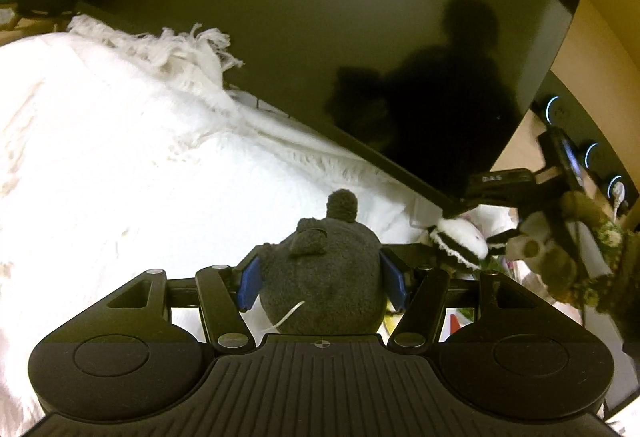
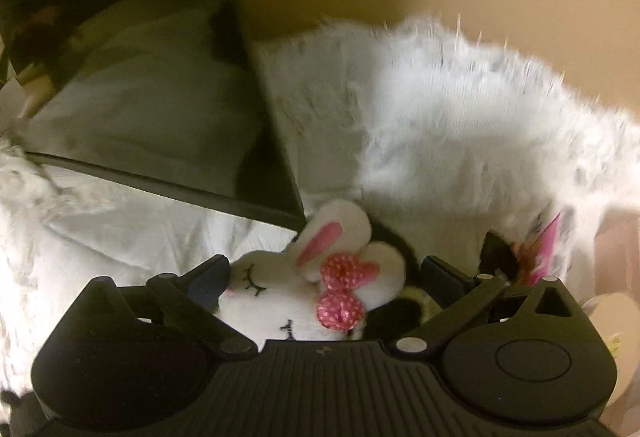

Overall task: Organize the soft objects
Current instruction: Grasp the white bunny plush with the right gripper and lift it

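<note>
My left gripper (image 1: 322,271) is shut on a round grey plush toy (image 1: 324,237) with a pompom on top. Both blue pads press into its sides, and it hangs above a white blanket (image 1: 120,165). In the right wrist view a white bunny plush (image 2: 272,301) with pink ears and a red dotted bow fills my right gripper (image 2: 328,273). Its jaws stand wide, shut on the bunny and the black cloth under it. The bunny looks sharp while the background is blurred. The right gripper (image 1: 516,237) also shows at the right edge of the left wrist view, beside a white toy part with black trim (image 1: 460,241).
A large dark screen (image 1: 360,37) leans close behind the blanket, reflecting a person's outline. A black device with blue ring lights (image 1: 580,141) stands to its right. A white furry throw (image 2: 440,117) lies against the beige wall, with pink packaging (image 2: 548,249) beside it.
</note>
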Tool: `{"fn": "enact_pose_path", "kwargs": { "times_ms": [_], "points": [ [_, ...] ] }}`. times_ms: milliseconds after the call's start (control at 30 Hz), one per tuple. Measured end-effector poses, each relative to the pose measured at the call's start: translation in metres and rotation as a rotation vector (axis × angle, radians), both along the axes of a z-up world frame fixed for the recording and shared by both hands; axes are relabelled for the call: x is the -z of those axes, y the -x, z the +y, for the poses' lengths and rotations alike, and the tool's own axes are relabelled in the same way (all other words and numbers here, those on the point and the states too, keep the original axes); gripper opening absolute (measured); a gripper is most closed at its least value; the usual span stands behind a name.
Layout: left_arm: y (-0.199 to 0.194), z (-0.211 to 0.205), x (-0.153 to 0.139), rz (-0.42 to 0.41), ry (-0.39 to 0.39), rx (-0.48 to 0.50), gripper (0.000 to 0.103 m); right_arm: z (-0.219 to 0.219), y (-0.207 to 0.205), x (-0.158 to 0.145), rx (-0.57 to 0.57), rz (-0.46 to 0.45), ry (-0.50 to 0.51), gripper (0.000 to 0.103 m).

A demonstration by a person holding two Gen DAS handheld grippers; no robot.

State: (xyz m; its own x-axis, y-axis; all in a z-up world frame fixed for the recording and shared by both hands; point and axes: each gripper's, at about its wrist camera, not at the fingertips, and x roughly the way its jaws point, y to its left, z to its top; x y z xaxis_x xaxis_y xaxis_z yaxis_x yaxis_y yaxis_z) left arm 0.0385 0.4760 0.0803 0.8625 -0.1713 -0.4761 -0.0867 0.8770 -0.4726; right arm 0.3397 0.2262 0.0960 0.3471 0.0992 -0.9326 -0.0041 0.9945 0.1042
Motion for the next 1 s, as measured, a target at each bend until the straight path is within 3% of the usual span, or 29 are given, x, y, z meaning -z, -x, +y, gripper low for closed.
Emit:
{"fn": "enact_pose_path", "kwargs": {
  "times_ms": [67, 167, 233, 267, 300, 367, 467, 633, 700, 733, 800, 833, 1000],
  "points": [
    [0.002, -0.002, 0.000, 0.008, -0.006, -0.006, 0.065, -0.002, -0.002, 0.007, 0.024, 0.031, -0.033, 0.101],
    [0.006, -0.004, -0.003, 0.015, -0.017, -0.025, 0.065, 0.003, 0.002, -0.003, -0.012, -0.020, -0.032, 0.082],
    [0.008, -0.006, -0.006, 0.017, -0.026, -0.038, 0.065, 0.005, 0.010, -0.018, -0.056, -0.053, -0.011, 0.059],
    [0.007, -0.008, -0.009, 0.017, -0.034, -0.043, 0.065, 0.004, 0.014, -0.026, -0.079, -0.055, 0.004, 0.029],
    [0.008, -0.009, -0.011, 0.015, -0.040, -0.047, 0.065, -0.001, 0.016, -0.032, -0.101, -0.044, -0.014, 0.023],
    [0.006, -0.013, -0.019, 0.003, -0.061, -0.055, 0.065, -0.020, 0.023, -0.050, -0.130, -0.034, -0.148, 0.018],
    [0.000, -0.022, -0.038, -0.029, -0.094, -0.075, 0.065, -0.036, 0.036, -0.074, -0.172, -0.067, -0.205, 0.014],
    [-0.003, -0.039, -0.058, -0.063, -0.095, -0.076, 0.065, -0.041, 0.055, -0.085, -0.303, -0.043, -0.310, 0.014],
    [-0.003, -0.047, -0.058, -0.053, -0.102, -0.055, 0.065, -0.033, 0.065, -0.085, -0.359, -0.069, -0.288, 0.016],
    [-0.004, -0.049, -0.057, -0.047, -0.099, -0.047, 0.065, -0.029, 0.069, -0.083, -0.361, -0.073, -0.273, 0.021],
    [-0.003, -0.052, -0.052, -0.033, -0.092, -0.032, 0.065, -0.027, 0.078, -0.074, -0.295, -0.048, -0.250, 0.062],
    [-0.001, -0.052, -0.048, -0.027, -0.086, -0.029, 0.065, -0.029, 0.085, -0.070, -0.252, -0.051, -0.256, 0.069],
    [0.005, -0.045, -0.028, 0.015, -0.030, -0.034, 0.065, -0.024, 0.111, -0.045, -0.058, -0.059, -0.294, 0.072]
  ]
}}
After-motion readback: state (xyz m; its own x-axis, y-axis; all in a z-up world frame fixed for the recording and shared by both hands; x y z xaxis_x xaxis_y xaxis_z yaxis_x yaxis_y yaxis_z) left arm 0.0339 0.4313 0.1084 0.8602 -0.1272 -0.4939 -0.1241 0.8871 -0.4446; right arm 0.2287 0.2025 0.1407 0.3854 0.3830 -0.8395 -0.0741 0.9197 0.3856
